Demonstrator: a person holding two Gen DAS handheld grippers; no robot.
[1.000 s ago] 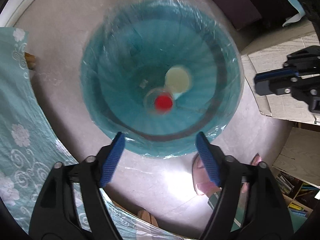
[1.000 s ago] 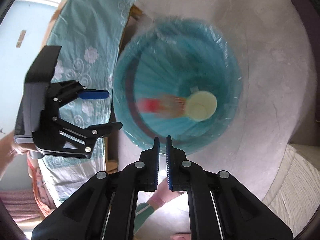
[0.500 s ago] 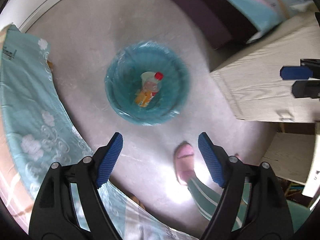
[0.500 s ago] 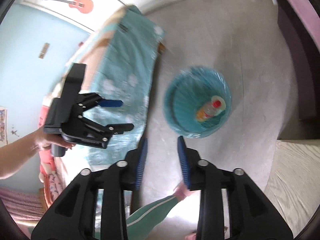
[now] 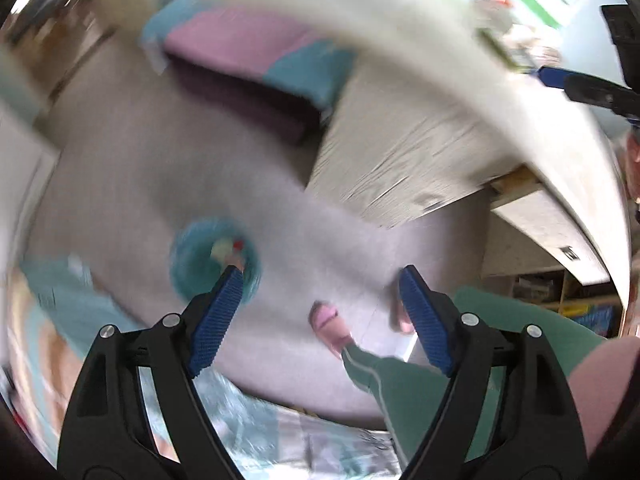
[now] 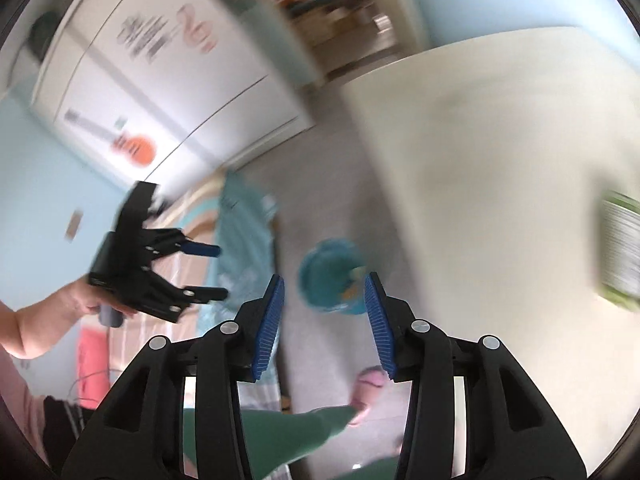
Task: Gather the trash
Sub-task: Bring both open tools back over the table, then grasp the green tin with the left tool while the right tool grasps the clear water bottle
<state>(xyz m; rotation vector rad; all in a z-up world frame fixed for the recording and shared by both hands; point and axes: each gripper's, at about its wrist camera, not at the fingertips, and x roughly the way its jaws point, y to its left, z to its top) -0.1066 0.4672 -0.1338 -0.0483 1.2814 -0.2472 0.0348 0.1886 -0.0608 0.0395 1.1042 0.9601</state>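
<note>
Since a second ago: both grippers are rising well clear of the teal bin [image 5: 212, 266], which is shrinking from frame-filling to a small blurred disc; the right jaws, pressed together then, are now parting.
Left gripper [image 5: 320, 312]: jaws are standing spread wide with nothing between them; the bin is sitting just beyond the left jaw tip.
Right gripper [image 6: 325, 312]: jaws are spread and empty; the bin [image 6: 332, 276] is showing far below in the gap between them.
Trash: a red-capped bottle [image 5: 236, 247] is lying inside the bin beside a pale round piece, both too smeared to name further.
Step in hand, as I judge it: the drop looks finished and both hands are swinging off to find the next piece.
Doing it well: slowing the swing until the view sharpens, keeping both jaws spread for the next pick, and keeping the bin's spot on the floor [image 5: 168, 152] in mind.
Materials: the bin is looking like ribbed plastic lined with a glossy clear bag; the jaw pads are ridged blue rubber on matte black frames.
Shapes: the bin is round and tapering; the white tabletop [image 6: 500, 152] beyond the right jaw is broad and smooth; the floor is pale grey and matte.
Also near: a pink slipper [image 5: 326, 322] is resting on the floor between the left jaws.
</note>
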